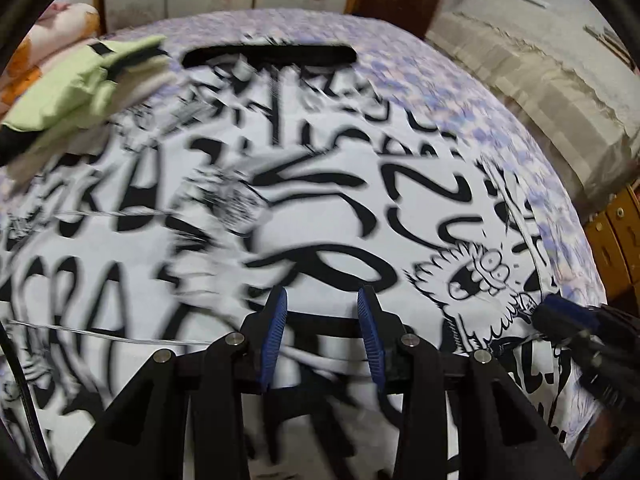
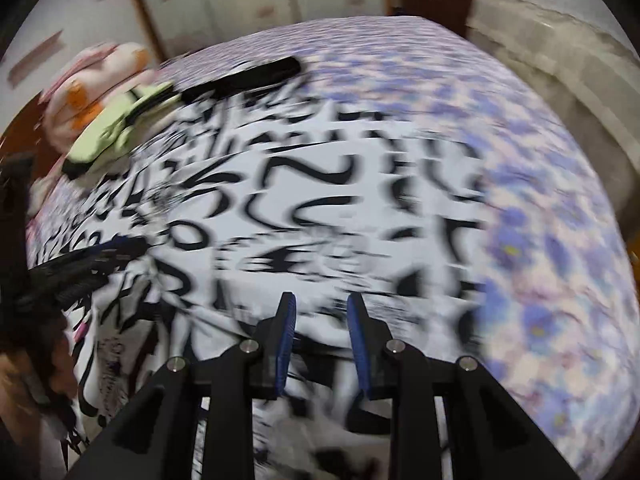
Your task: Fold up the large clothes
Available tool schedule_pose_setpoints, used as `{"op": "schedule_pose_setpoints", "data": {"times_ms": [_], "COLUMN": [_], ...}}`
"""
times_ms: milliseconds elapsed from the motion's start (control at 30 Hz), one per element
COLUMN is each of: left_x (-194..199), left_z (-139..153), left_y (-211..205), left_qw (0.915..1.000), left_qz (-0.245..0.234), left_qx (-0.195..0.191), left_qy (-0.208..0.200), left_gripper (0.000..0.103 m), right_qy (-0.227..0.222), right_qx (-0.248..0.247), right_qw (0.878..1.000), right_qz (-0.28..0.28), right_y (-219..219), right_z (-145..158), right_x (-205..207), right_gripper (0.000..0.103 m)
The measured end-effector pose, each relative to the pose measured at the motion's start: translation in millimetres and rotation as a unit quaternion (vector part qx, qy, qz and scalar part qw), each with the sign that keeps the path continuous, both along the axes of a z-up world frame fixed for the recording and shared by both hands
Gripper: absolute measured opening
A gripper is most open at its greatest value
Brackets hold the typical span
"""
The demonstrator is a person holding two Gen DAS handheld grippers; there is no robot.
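A large white garment with black graffiti print [image 1: 312, 200] lies spread on a bed, its black collar [image 1: 270, 56] at the far end. It also fills the right wrist view [image 2: 312, 208]. My left gripper [image 1: 323, 300] is open and empty, just above the garment's near part. My right gripper [image 2: 320, 304] is open and empty over the garment's near edge. The right gripper's tip shows at the right in the left wrist view [image 1: 560, 316]. The left gripper shows at the left in the right wrist view [image 2: 100, 256]. Both views are motion-blurred.
The bed has a purple floral sheet [image 2: 540, 240]. A pile of folded light-green and white clothes [image 1: 88, 84] lies at the far left, next to an orange-and-pink pillow [image 2: 100, 80]. A beige quilt [image 1: 540, 80] lies at the right. Wooden furniture [image 1: 616, 240] stands beyond the bed's right edge.
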State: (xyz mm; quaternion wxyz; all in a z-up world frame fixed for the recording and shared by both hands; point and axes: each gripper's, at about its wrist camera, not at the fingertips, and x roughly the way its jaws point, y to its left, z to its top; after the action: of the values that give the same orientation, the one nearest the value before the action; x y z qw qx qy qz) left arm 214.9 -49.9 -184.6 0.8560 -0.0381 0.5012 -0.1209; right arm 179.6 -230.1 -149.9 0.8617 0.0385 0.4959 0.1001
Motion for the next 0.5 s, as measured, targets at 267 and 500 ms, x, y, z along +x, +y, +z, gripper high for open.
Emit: {"op": "schedule_pose_setpoints", "data": {"times_ms": [267, 500], "left_x": [23.8, 45.4], "left_z": [-37.0, -41.0], "left_y": [-0.2, 2.4], "left_qw": [0.9996, 0.9995], "left_qz": [0.008, 0.014], "left_qx": [0.017, 0.018], "left_qy": [0.019, 0.021], "left_gripper": [0.041, 0.043], "right_qy": [0.037, 0.04], "right_qx": [-0.074, -0.027], "right_qw": [0.995, 0.995], "right_qz": [-0.058, -0.089], "right_y": [-31.7, -73.1], "right_z": [-53.6, -51.7], "right_x": [10.6, 6.9], "right_gripper": [0.026, 0.009]}}
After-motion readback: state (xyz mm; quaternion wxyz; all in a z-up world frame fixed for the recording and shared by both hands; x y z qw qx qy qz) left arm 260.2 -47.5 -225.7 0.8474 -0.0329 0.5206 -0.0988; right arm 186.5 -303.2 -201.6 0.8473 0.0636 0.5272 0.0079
